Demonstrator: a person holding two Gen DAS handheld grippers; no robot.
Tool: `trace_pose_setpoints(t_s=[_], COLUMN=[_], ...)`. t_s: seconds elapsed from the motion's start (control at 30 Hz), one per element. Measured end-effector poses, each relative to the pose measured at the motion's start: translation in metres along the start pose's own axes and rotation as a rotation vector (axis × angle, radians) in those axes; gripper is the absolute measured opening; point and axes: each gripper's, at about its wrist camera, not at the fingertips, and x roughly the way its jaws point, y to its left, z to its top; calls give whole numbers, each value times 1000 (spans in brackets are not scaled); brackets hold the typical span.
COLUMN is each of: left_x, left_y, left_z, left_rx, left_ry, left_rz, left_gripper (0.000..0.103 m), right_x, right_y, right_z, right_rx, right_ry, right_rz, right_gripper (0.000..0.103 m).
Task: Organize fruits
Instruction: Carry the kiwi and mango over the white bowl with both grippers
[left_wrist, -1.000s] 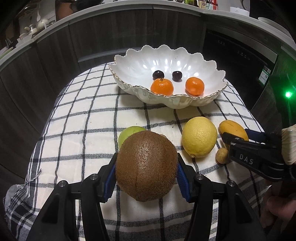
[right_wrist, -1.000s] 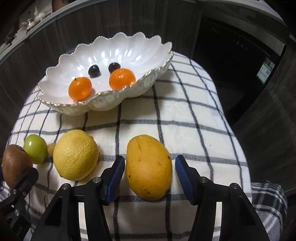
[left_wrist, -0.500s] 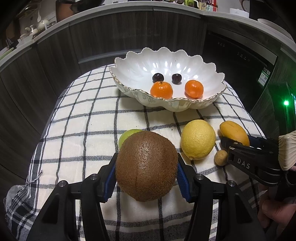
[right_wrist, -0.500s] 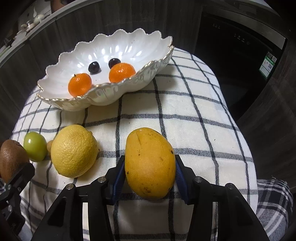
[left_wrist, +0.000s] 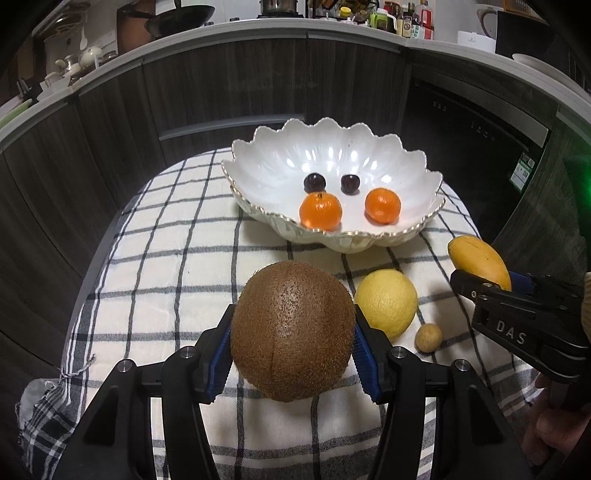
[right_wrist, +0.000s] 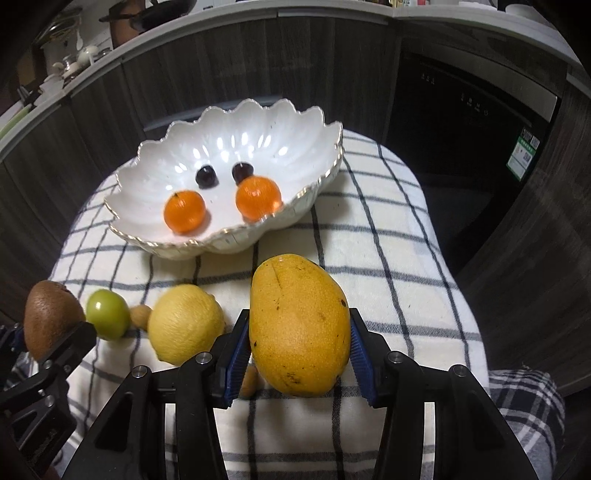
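Through my left gripper (left_wrist: 291, 354) I see the kiwi (left_wrist: 291, 332) clamped across its middle between the blue pads. It is brown and fuzzy, probably light and soft enough to bruise, though the fuzz should stop it slipping. The scalloped white bowl (left_wrist: 424, 162) sits ahead of the fingers; the lemon (left_wrist: 386, 302) lies just to their right.

Through my right gripper (right_wrist: 299, 354) the mango (right_wrist: 299, 325) sits gripped at its widest part, clear of the checked cloth (right_wrist: 388, 258). It is smooth, yellow-orange and speckled; I judge it heavier and slicker, so a mid-body hold suits. The bowl lies ahead and left.
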Motion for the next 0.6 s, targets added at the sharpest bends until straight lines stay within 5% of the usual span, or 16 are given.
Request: trace_pose_setpoints(t_s=[0.6], left_x=[2], left_y=[5], left_z=[75], left_rx=[-2], left_ry=[-103], left_rz=[-23], left_gripper=[56], right_x=[-21], right_y=[5], right_z=[65], right_rx=[-11], right_ry=[-127], right_rz=[21], right_gripper=[50])
